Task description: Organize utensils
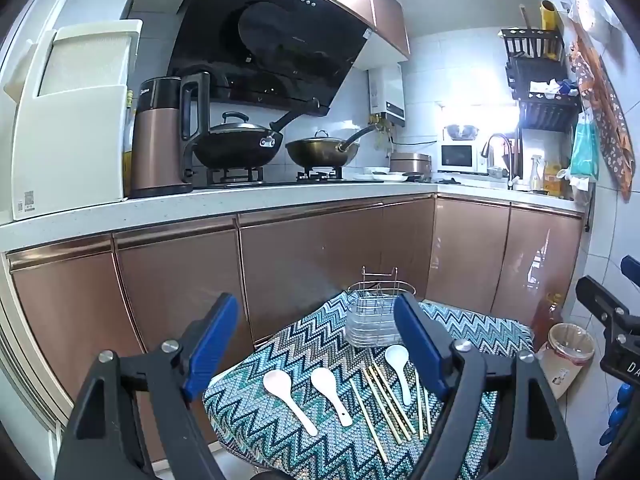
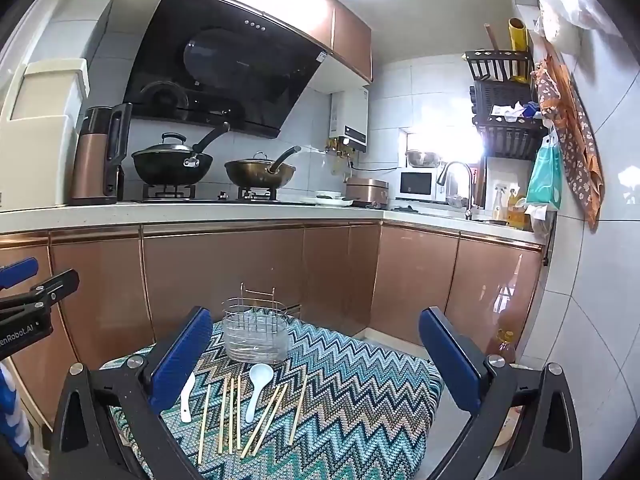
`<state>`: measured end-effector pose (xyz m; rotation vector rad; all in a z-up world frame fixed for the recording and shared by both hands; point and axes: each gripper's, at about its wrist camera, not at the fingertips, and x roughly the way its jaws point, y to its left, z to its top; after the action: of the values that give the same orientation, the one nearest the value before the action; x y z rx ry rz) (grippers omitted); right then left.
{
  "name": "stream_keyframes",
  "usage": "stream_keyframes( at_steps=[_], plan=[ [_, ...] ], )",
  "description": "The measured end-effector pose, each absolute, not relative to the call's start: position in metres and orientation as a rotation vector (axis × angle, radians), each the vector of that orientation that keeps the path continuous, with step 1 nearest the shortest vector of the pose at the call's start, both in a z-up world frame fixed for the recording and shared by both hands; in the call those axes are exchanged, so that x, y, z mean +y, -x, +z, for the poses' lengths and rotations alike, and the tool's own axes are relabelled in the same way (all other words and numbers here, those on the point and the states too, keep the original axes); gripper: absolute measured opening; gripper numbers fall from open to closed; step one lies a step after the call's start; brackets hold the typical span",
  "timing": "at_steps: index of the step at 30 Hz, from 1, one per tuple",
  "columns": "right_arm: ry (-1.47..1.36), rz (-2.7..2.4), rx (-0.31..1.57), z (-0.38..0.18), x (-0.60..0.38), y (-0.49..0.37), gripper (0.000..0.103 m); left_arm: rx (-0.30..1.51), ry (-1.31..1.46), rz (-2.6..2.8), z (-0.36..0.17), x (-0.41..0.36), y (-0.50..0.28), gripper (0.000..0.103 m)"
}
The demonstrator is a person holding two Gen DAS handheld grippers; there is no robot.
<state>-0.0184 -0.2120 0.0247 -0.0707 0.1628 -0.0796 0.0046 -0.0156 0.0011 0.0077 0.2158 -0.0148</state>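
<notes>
A small table with a zigzag cloth (image 1: 312, 444) (image 2: 352, 400) holds the utensils. A wire and clear-plastic utensil holder (image 1: 374, 320) (image 2: 256, 332) stands upright at its far edge. Three white spoons lie in front of it: left (image 1: 286, 392), middle (image 1: 330, 392), right (image 1: 400, 368) (image 2: 256, 388). Several bamboo chopsticks (image 1: 386, 408) (image 2: 236, 416) lie loose between and beside the spoons. My left gripper (image 1: 316, 344) is open and empty, above the table's near side. My right gripper (image 2: 316, 356) is open and empty, also above the near side.
Copper-coloured kitchen cabinets (image 1: 312, 264) stand just behind the table, with a counter, two woks (image 1: 240, 144) and a kettle (image 1: 164, 140) above. A bin with a liner (image 1: 568, 348) and a bottle (image 2: 504, 344) stand on the floor to the right.
</notes>
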Motion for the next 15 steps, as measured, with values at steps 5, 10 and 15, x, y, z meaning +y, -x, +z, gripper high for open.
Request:
stream_keyframes(
  at_steps=[5, 10, 15],
  plan=[
    [0.069, -0.075, 0.163, 0.025, -0.213, 0.015, 0.103, 0.222, -0.009, -0.009, 0.000, -0.018, -0.009, 0.079],
    [0.077, -0.072, 0.159, 0.027, -0.212, 0.009, 0.103, 0.221, -0.022, 0.007, -0.001, -0.020, -0.014, 0.079],
    [0.086, -0.067, 0.152, 0.029, -0.210, 0.005, 0.103, 0.232, -0.023, 0.008, -0.001, -0.021, -0.021, 0.079]
  ],
)
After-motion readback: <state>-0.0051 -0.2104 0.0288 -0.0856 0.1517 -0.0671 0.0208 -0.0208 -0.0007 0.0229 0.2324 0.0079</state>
